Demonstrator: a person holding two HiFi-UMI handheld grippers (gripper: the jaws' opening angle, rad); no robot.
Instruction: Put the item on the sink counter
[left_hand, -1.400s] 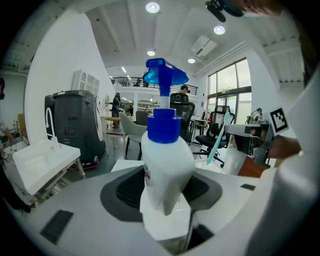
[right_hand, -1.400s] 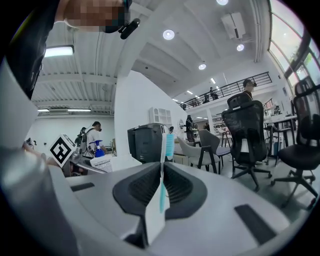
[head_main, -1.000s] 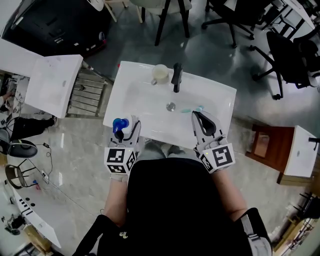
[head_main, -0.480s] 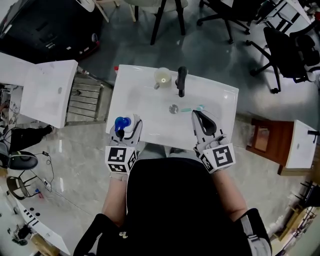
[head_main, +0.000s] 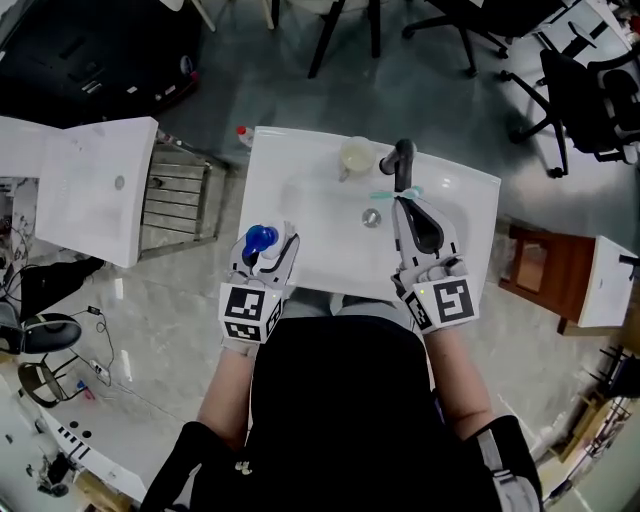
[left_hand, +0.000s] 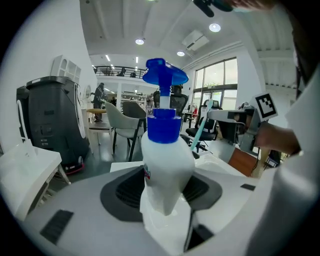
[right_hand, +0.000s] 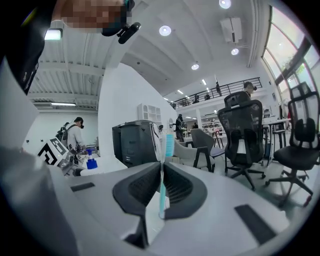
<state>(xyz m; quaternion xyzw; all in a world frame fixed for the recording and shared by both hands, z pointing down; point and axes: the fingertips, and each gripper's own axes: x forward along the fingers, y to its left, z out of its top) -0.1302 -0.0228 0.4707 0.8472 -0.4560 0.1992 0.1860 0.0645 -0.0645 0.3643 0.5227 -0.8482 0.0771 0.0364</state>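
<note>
A white pump bottle with a blue cap (head_main: 260, 240) (left_hand: 165, 160) stands upright between the jaws of my left gripper (head_main: 268, 248) (left_hand: 166, 187), which is shut on it over the front left corner of the white sink counter (head_main: 300, 160). My right gripper (head_main: 408, 203) (right_hand: 161, 192) is shut on a thin teal toothbrush (head_main: 396, 194) (right_hand: 163, 170), held over the basin just in front of the black faucet (head_main: 402, 160). In the right gripper view the toothbrush stands upright with its bristled head above the jaws.
A pale cup (head_main: 356, 156) sits on the counter's back edge left of the faucet. The drain (head_main: 371, 217) lies mid-basin. Another white sink top (head_main: 80, 180) and a metal rack (head_main: 180, 195) stand left; a wooden stool (head_main: 535, 270) and office chairs (head_main: 585, 90) stand right.
My right gripper has carried the toothbrush back across the basin toward the faucet. The left gripper keeps the bottle at the front left corner.
</note>
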